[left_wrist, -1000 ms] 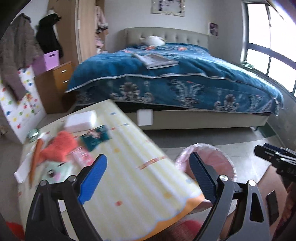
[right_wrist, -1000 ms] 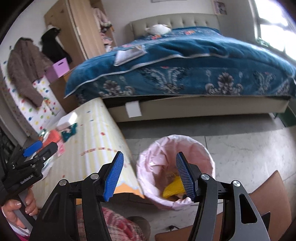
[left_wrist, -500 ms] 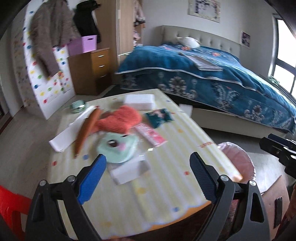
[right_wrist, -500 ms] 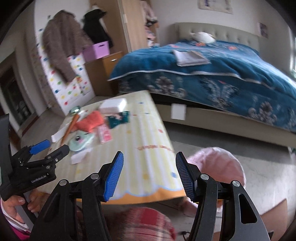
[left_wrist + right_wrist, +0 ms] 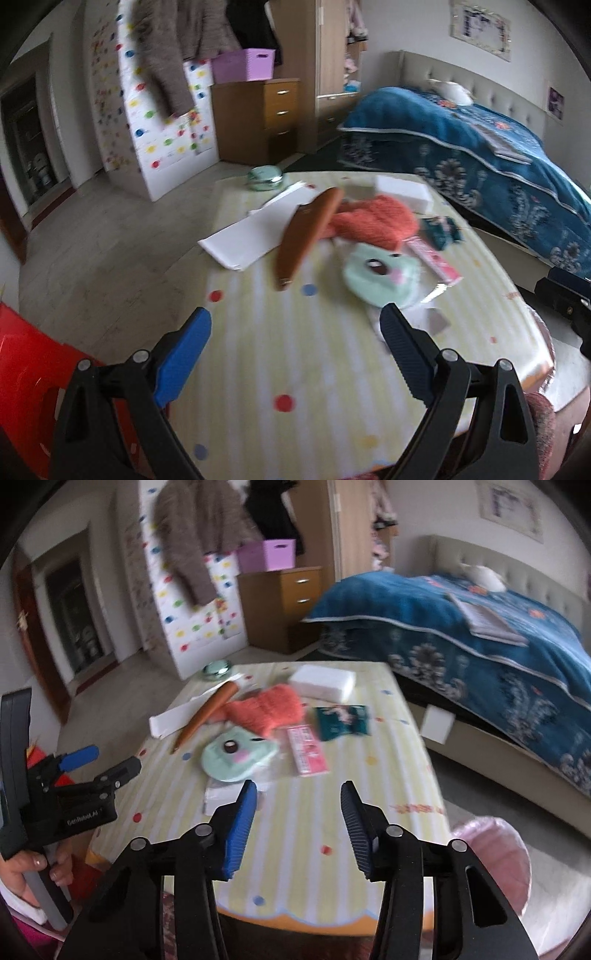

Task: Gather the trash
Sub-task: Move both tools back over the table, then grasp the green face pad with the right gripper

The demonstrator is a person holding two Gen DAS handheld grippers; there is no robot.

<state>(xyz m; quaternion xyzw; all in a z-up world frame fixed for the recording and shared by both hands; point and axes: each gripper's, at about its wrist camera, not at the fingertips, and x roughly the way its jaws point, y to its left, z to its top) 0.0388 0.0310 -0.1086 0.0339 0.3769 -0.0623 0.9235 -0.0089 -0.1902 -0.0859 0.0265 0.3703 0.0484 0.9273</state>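
1. Two handheld tools hang over a cluttered desk [image 5: 388, 775] in a bedroom; neither holds anything.
2. The left tool [image 5: 295, 354] stands wide above bare striped cloth; the right tool [image 5: 297, 825] is partly open, its jaws closing on nothing.
3. Likely trash lies past both tools toward 12 o'clock: a pink wrapper [image 5: 307, 752], a teal packet [image 5: 343, 720] just beside it at 1 o'clock, and crumpled white paper [image 5: 229, 794] right at the right tool's blue finger.
4. The pink-lined bin [image 5: 491, 864] waits on the floor at 4 o'clock of the desk, by its near corner.
5. The step in hand appears to be picking a target. The white paper is nearest; the right tool would do best to reopen before straddling it.
6. Flat wrappers call for a low, angled approach at one edge, clear of the mint plush [image 5: 238, 758] and orange cloth [image 5: 269, 709].
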